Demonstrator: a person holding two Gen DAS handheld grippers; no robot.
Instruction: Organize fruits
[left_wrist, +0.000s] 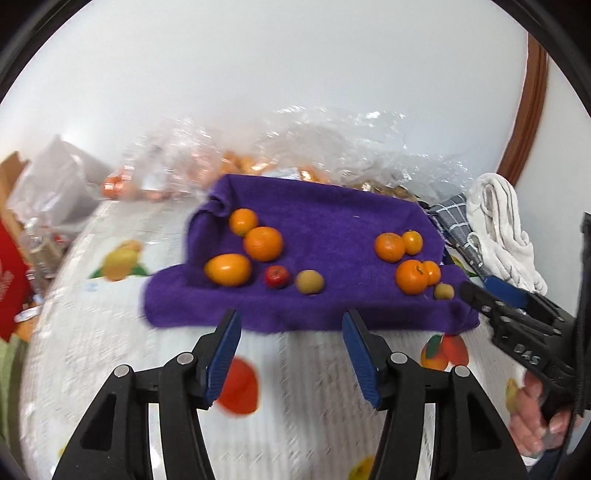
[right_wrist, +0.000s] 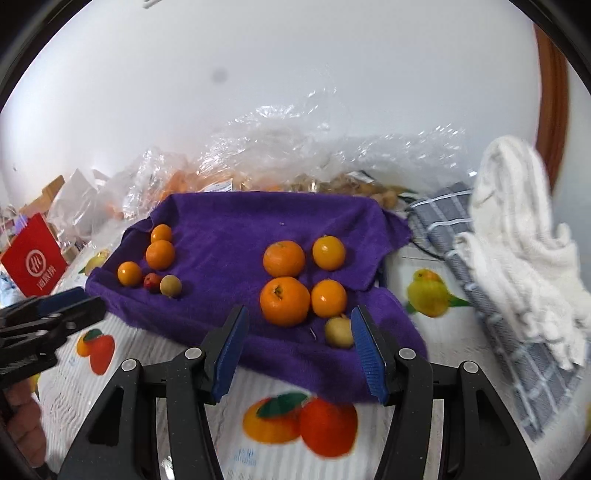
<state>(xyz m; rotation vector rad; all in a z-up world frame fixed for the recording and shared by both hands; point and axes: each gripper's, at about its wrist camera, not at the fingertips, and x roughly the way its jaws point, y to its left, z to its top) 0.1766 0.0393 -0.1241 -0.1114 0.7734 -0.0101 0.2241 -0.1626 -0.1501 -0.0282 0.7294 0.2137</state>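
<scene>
A purple towel (left_wrist: 332, 218) (right_wrist: 236, 225) lies on a fruit-print tablecloth and carries two groups of fruit. The left group has three oranges (left_wrist: 263, 243) (right_wrist: 160, 254), a small red fruit (left_wrist: 276, 277) (right_wrist: 150, 282) and a small tan fruit (left_wrist: 309, 281) (right_wrist: 170, 285). The right group has several oranges (left_wrist: 411, 276) (right_wrist: 284, 301) and a small yellowish fruit (left_wrist: 443, 291) (right_wrist: 338, 331). My left gripper (left_wrist: 291, 317) is open and empty just before the towel's front edge. My right gripper (right_wrist: 299, 314) is open and empty over the towel's front, its right finger beside the yellowish fruit.
Clear plastic bags of fruit (left_wrist: 295, 147) (right_wrist: 277, 155) lie behind the towel. A white cloth (left_wrist: 498, 229) (right_wrist: 517, 240) on a grey checked cloth (right_wrist: 461, 236) lies to the right. A red bag (right_wrist: 35, 258) and clutter stand at the left.
</scene>
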